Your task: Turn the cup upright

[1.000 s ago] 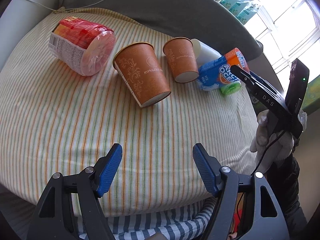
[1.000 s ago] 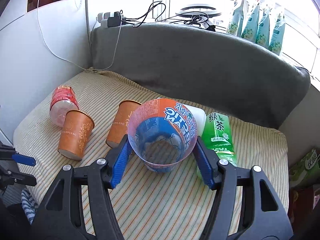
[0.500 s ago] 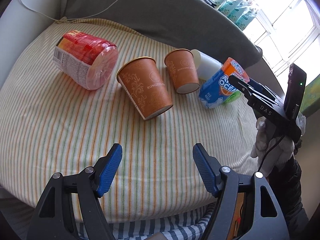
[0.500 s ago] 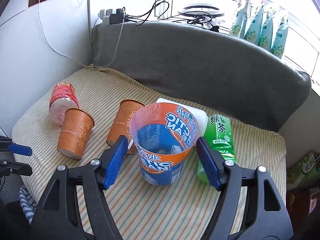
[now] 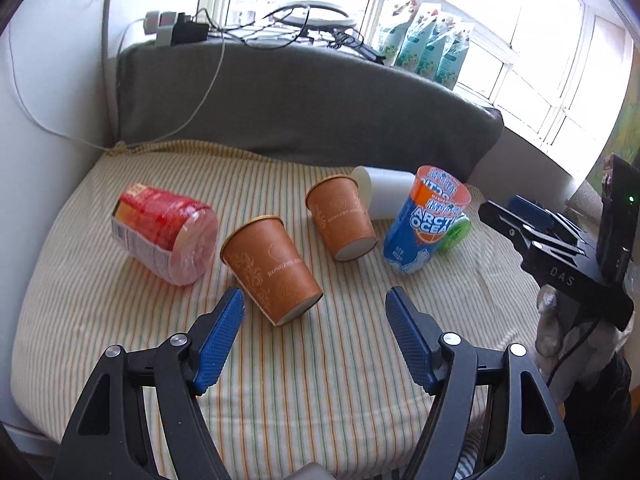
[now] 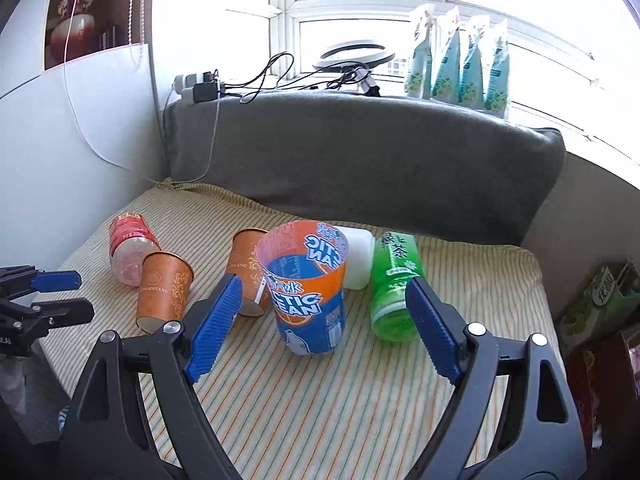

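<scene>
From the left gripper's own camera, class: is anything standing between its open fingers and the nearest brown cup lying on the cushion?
Nothing visible does. The left gripper is open, and the nearest brown cup lies on its side just ahead of its fingers, with only bare striped cushion between. The red cup lies off to one side.

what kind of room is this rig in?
Probably a home living room or bedroom: cups lie on a striped cushion with a grey padded backrest under a window, chargers and cables along the ledge.
</scene>
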